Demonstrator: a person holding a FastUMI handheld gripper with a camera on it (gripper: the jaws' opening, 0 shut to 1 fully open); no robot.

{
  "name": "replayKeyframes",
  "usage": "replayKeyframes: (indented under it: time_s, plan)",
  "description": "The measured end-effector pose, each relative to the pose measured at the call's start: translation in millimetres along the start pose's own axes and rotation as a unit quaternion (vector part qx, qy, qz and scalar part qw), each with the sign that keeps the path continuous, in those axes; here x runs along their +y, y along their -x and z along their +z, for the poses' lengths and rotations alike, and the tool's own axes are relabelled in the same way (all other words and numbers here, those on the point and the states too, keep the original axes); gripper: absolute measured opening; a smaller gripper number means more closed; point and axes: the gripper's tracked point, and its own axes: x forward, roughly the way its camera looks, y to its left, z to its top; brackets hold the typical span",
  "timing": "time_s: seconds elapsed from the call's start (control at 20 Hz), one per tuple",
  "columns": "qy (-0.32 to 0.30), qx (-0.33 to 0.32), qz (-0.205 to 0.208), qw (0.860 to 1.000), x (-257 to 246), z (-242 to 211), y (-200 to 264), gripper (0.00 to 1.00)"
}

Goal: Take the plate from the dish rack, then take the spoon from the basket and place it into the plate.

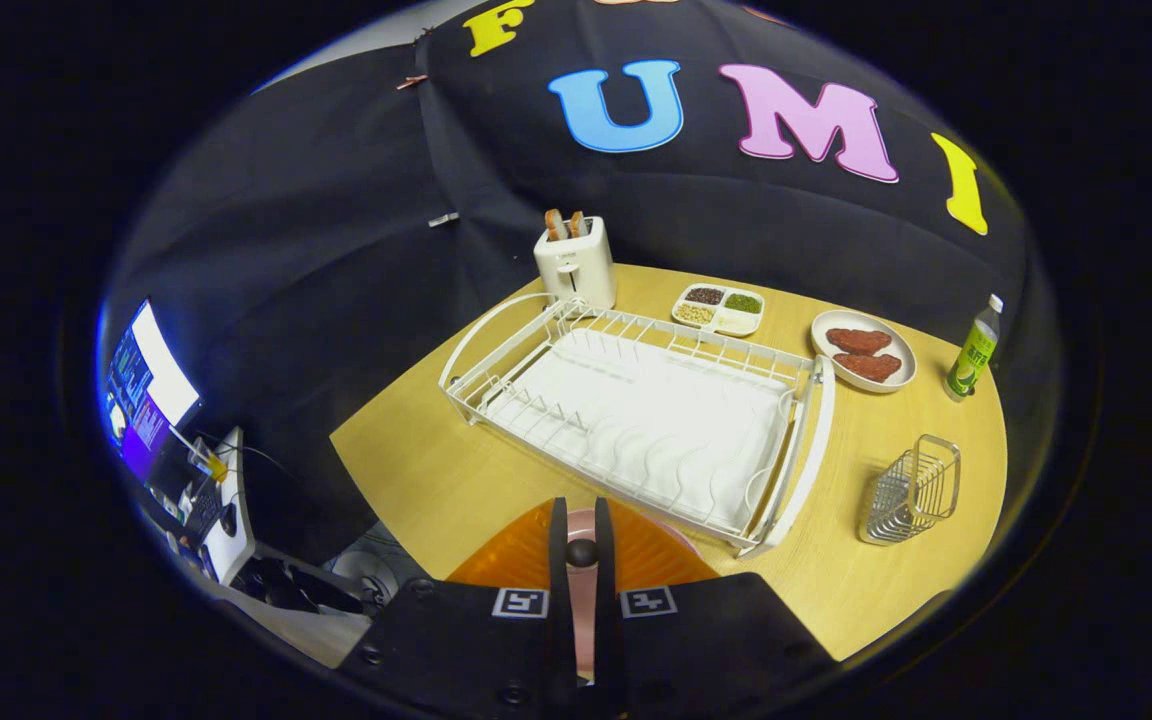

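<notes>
Gripper at bottom centre, fingers clamped on dark spoon handle above orange plate. Empty white dish rack mid-frame; wire basket lower right. Risk: releasing high could bounce spoon off plate.

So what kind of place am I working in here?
Probably a staged kitchen set in a recording booth: a wooden table with a dish rack and toaster, black cloth wall behind. The gripper is shut on a pink spoon above the orange plate.
</notes>
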Motion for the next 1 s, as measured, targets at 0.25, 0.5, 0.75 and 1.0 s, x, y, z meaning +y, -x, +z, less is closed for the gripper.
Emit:
replayKeyframes:
  time_s: [0.25,0.5,0.75,1.0]
  plan:
    - [-0.006,0.007,0.023,1.000,-1,-24,1,0.11]
    - [-0.005,0.031,0.042,0.999,-8,-51,13,0.11]
    - [-0.028,0.046,0.050,0.997,-23,-70,16,0.11]
    - [-0.016,0.081,0.043,0.996,-27,-99,18,0.14]
